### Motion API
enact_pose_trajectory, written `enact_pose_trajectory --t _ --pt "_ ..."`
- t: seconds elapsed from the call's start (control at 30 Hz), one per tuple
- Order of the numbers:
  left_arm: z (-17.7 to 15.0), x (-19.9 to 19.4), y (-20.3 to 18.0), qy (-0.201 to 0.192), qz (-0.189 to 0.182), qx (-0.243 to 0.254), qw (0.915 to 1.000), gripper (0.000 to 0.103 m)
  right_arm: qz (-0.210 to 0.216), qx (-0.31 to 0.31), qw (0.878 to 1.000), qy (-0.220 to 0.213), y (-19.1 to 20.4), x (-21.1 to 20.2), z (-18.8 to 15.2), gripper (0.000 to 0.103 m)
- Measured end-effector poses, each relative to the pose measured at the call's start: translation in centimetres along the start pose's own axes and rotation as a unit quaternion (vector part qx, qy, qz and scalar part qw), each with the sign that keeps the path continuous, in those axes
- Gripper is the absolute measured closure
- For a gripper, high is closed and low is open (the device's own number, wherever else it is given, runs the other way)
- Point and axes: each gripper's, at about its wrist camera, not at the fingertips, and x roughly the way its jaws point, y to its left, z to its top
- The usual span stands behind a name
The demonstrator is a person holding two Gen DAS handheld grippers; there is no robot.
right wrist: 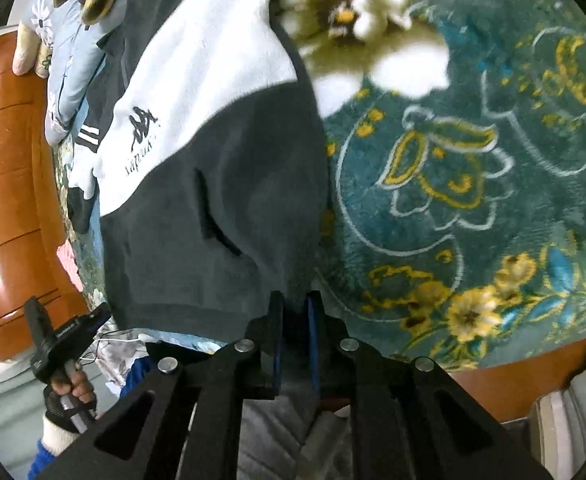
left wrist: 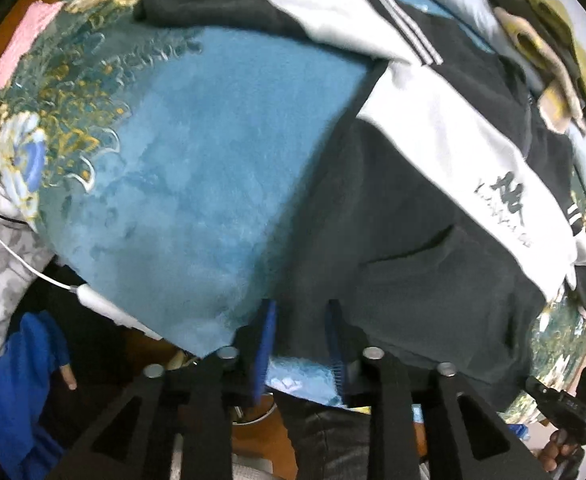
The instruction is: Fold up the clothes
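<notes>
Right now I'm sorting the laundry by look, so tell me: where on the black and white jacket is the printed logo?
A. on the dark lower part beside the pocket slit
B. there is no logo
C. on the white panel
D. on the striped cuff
C: the dark logo is printed on the jacket's white panel, above the dark lower part.

Probably a home bedroom: floral plush blanket (right wrist: 473, 184), wooden dresser (right wrist: 9, 208), heaped clothes (left wrist: 545, 52).

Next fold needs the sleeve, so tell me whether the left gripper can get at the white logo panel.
Probably yes. The left gripper stands open over the jacket's dark hem, nothing between its pads, and the white logo panel lies uncovered further up the jacket.
</notes>
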Motion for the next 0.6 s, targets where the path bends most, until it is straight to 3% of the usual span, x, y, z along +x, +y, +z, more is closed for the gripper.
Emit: enact_pose_trajectory --t 0.13,0.3,0.37,0.47,0.6 --pt "0.9 -4.1 -1.1 -0.04 -0.023 -0.032 0.9984 0.065 0.022 0.007 0.999 -0.043 0.1 -4.5 -0.3 0.086" --pt "2.6 -9.9 -4.0 -0.106 -0.08 -0.052 0.9898 0.047 0.061 0.007 0.992 -0.114 0.9 -10.4 1.2 0.07" --pt "3.2 -12.0 -5.6 -0.125 -0.094 -0.035 0.9871 0.043 0.06 0.006 0.988 -0.141 1.9 -12.2 2.2 0.065" --pt "4.4 -14.8 -7.8 -0.148 -0.095 0.0 0.9844 0.04 0.08 -0.001 0.982 -0.174 4.0 -13.9 4.0 0.049" --pt "6.5 -15.7 -9.5 -0.158 -0.107 0.027 0.9813 0.035 0.07 -0.028 0.982 -0.174 6.9 -13.9 5.4 0.048"
